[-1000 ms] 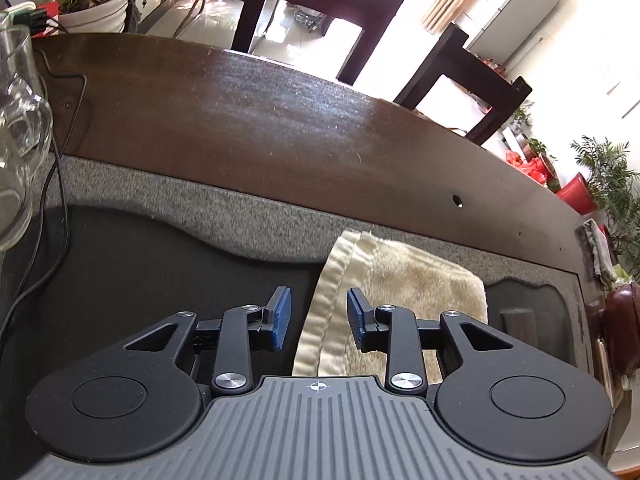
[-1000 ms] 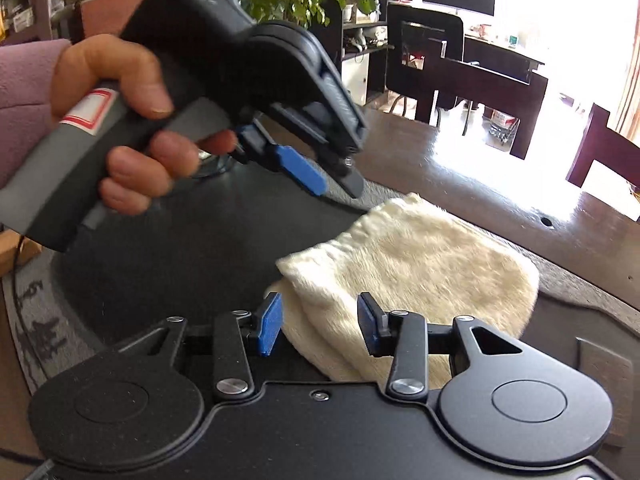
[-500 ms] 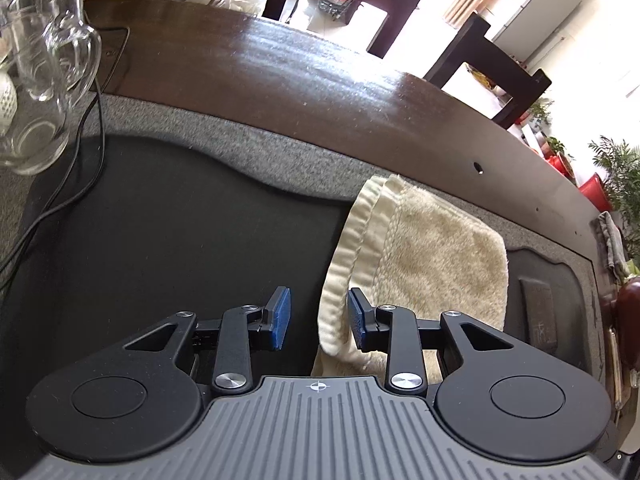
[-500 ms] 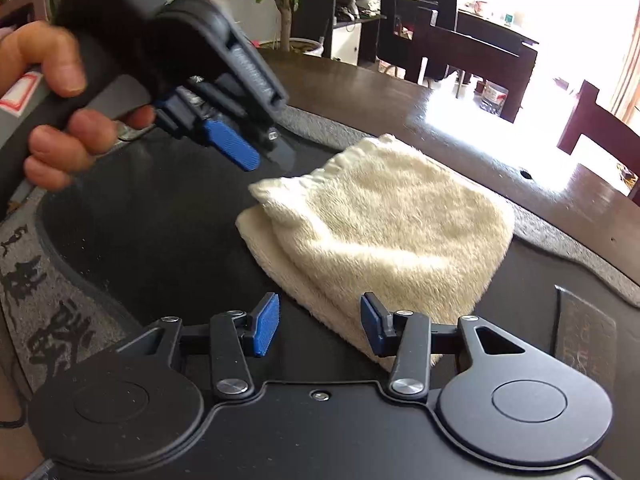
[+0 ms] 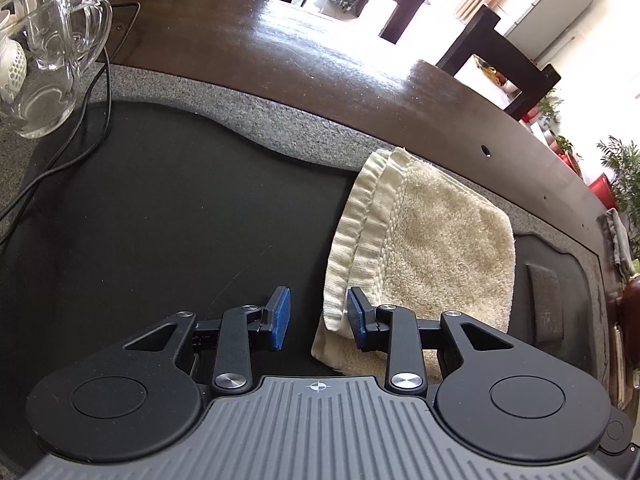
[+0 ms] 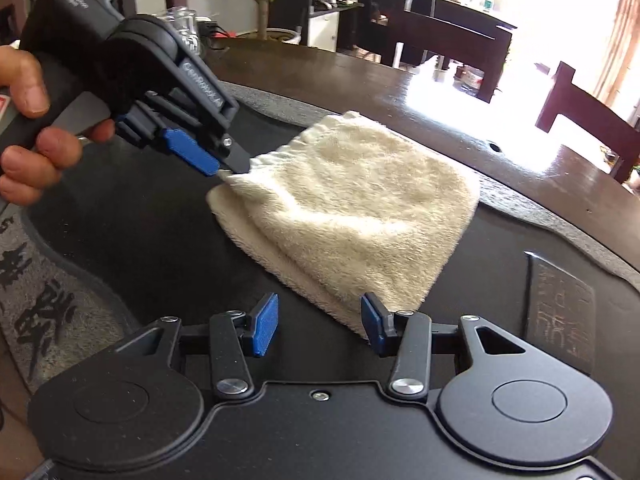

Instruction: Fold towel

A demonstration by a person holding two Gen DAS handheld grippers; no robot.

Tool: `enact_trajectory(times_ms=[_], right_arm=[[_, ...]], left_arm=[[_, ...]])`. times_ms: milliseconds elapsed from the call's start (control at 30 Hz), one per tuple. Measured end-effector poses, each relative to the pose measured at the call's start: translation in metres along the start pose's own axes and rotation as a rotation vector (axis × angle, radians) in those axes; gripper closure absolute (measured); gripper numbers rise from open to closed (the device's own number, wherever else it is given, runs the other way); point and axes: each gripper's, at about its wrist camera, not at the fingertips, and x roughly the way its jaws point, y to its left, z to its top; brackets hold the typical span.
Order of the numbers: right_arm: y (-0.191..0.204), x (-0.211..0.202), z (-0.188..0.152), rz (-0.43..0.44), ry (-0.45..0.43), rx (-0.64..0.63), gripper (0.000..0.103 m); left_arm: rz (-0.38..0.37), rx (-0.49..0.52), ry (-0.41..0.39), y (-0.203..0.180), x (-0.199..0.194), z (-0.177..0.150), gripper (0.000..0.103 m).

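A cream towel (image 5: 432, 240) lies folded on the black mat (image 5: 168, 220), its ribbed hems stacked along its left side. It also shows in the right wrist view (image 6: 352, 204). My left gripper (image 5: 318, 322) is open at the towel's near-left corner, with its right pad (image 5: 360, 316) against the hem. Seen from the right wrist view, the left gripper (image 6: 224, 164) is low at that corner. My right gripper (image 6: 318, 328) is open and empty, just short of the towel's near edge.
A glass mug (image 5: 52, 48) and a black cable (image 5: 92, 100) sit at the mat's far left. A grey felt border (image 5: 280, 120) and the dark wooden table (image 5: 280, 52) lie beyond. Dark chairs (image 6: 584, 116) stand behind the table.
My left gripper has come down and in toward the towel's near-left corner. My right gripper has drawn back a little, its jaws wider. The towel lies as before.
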Motion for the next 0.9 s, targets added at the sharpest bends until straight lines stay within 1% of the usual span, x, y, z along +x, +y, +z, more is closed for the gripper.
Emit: enact_trajectory(times_ms=[200,367,500,700,900], right_arm=[[-0.012,0.006,-0.002,-0.079,0.033,0.044,0.054],[-0.030,0.012,-0.006,-0.122,0.054,0.104,0.054],[-0.037,0.010,-0.009,-0.165,0.053,0.102,0.054],[-0.035,0.010,-0.010,-0.206,0.048,0.075,0.054],[-0.041,0.008,-0.010,-0.210,0.053,0.082,0.054]], left_arm=[[-0.002,0.012,0.010,-0.005,0.003,-0.007,0.070],[0.003,0.018,0.014,-0.008,0.004,-0.008,0.070],[0.010,0.031,0.025,-0.014,0.005,-0.009,0.070],[0.022,0.046,0.029,-0.019,0.006,-0.012,0.069],[0.029,0.060,0.035,-0.024,0.007,-0.017,0.067]])
